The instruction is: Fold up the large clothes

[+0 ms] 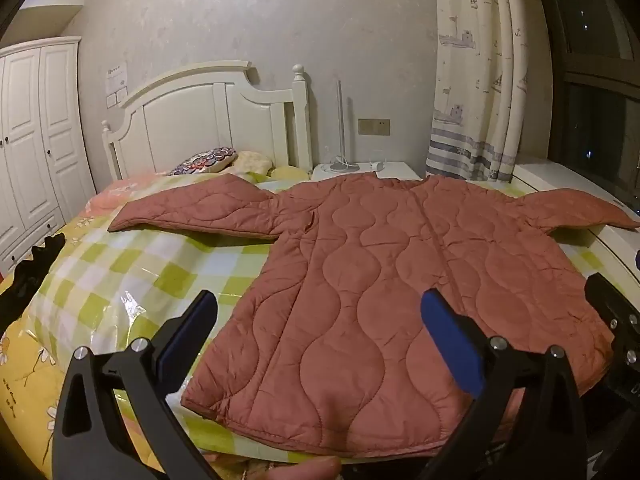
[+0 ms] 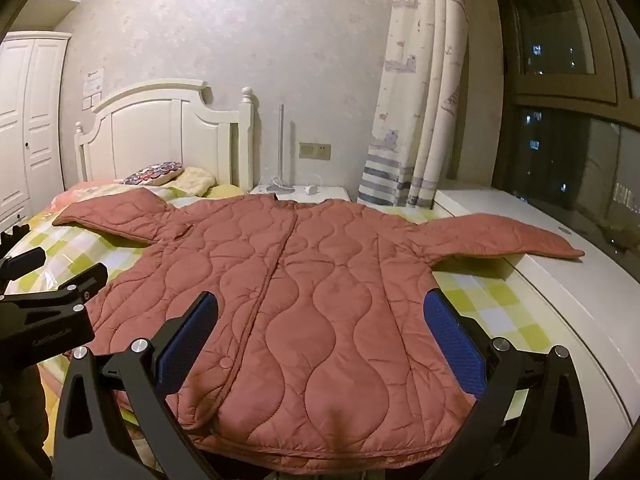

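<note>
My left gripper (image 1: pixel 318 310) stands wide open with nothing between its blue pads, hovering over the lower left part of the quilted jacket (image 1: pixel 360 280), which lies spread flat on the checked bedspread (image 1: pixel 140 272) with both sleeves out. To its right, my right gripper (image 2: pixel 320 312) is just as wide, empty, above the jacket's lower right hem.

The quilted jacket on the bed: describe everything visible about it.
The quilted jacket is rust-pink, padded, stitched in wavy lines, with a centre front closure and a snap near the hem. It lies flat and unfolded on the checked bedcover, collar toward the headboard, both sleeves spread outward; the far-side sleeve reaches onto the white ledge. Neither tool touches it.
</note>
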The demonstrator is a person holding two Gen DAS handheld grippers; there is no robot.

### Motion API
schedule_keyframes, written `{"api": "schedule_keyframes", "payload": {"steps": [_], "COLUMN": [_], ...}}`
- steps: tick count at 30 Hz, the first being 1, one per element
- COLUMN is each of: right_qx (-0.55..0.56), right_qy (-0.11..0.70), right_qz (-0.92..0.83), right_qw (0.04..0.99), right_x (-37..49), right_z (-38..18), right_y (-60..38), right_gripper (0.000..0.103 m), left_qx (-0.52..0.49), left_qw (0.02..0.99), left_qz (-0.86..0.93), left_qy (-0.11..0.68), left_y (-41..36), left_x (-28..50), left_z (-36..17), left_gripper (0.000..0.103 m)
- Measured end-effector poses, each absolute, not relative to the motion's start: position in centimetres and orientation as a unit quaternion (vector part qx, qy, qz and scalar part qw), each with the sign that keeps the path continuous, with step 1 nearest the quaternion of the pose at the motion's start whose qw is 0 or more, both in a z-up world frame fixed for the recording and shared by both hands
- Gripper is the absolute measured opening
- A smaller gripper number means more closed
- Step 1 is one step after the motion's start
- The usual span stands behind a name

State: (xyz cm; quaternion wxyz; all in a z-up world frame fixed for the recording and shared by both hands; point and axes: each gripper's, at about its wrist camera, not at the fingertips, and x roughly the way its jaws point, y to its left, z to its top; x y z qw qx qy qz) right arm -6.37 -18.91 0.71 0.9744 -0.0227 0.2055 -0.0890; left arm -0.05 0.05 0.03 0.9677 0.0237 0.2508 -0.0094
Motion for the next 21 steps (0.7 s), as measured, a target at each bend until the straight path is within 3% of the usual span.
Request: {"api": "schedule_keyframes", "payload": {"steps": [21], "right_qx": [-0.022], "right_qy": [0.2], "right_qz": [-0.075], "right_qw": [0.977], "right_x": [-6.3], "right_z": [0.3], "right_y": [-18.6], "right_gripper": [0.098], "left_qx": [0.034], "left_qw": [0.968], "left_qz": [-0.007], "left_qy": [0.25], "left_y": [0.3], "left_x": [-0.2], "left_z": [-0.2], "left_gripper": [0.101]}}
